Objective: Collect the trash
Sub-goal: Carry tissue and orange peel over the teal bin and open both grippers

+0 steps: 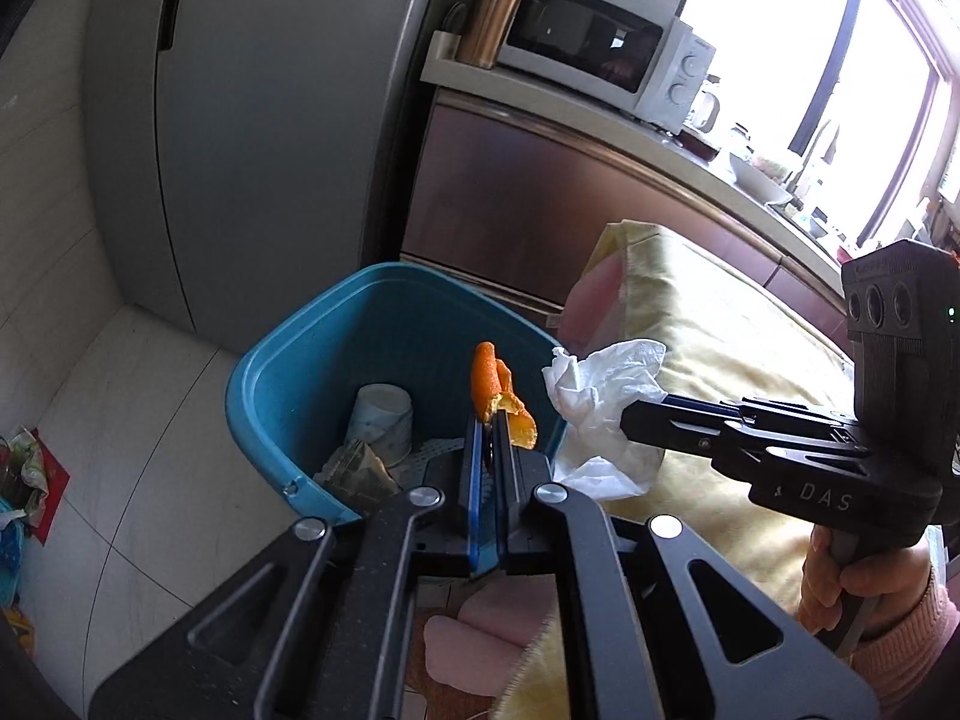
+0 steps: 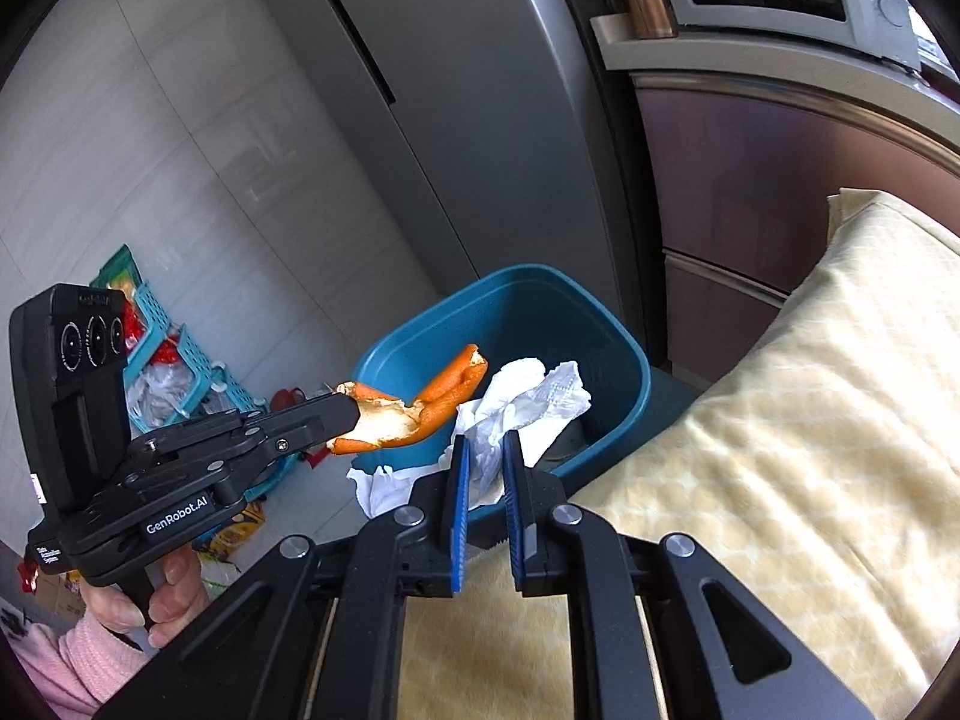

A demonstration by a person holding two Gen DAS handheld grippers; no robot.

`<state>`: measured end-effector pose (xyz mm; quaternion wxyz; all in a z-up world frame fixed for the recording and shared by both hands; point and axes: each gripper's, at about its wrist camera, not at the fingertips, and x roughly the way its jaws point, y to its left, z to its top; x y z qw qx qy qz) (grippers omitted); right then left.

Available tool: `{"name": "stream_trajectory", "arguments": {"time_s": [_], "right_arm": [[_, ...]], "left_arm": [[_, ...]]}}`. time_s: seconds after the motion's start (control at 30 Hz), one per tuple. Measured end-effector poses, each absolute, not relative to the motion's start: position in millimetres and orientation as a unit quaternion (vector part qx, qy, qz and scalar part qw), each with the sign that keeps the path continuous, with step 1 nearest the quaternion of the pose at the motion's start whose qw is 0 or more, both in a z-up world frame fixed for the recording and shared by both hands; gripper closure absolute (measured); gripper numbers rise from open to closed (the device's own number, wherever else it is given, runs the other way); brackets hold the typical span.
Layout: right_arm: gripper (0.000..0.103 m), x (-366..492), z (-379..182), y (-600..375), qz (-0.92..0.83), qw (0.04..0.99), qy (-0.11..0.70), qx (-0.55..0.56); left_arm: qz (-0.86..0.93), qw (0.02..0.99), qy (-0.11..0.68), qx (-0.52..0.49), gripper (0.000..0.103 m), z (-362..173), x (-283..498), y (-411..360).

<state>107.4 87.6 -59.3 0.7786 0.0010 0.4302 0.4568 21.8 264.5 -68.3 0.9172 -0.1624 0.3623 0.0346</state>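
Left claw: your left claw (image 1: 493,420) is pinched narrow on an orange peel (image 1: 499,399), the curled strip sticking up past the fingertips.
Right claw: your right claw (image 2: 485,450) is clamped on a crumpled white tissue (image 2: 516,408), the paper bulging out beyond and beside the blue pads (image 2: 459,480).
Bin: the blue trash bin (image 1: 288,372) stands on the floor, between the grey fridge (image 1: 252,120) and the yellow quilted cushion (image 1: 720,324).
Peel position: you hold the peel over the bin's open mouth (near its right rim, in the left wrist view).
Tissue position: the tissue hangs at the bin's near rim, just beside the peel; in the right wrist view the two overlap, and whether they touch cannot be told.
Bin contents: a paper cup (image 1: 383,420) lies inside on its side, with a crumpled clear wrapper (image 1: 357,468) next to it.
Background: a microwave (image 1: 606,54) and a copper-coloured tumbler (image 1: 495,12) stand on the counter (image 1: 690,150) beyond the fridge.
Floor: a turquoise plastic basket (image 2: 192,360) of bags sits on the floor, well apart from the bin.
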Motion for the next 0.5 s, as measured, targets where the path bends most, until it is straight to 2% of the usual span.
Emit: {"name": "stream_trajectory", "arguments": {"time_s": [0.5], "right_arm": [[0.090,128.0,-78.3,131.8,0.437,0.763,0.474,-0.040]], "left_arm": [[0.053,0.903,0.393,-0.163,0.098,-102.7,44.2,275.4]]}}
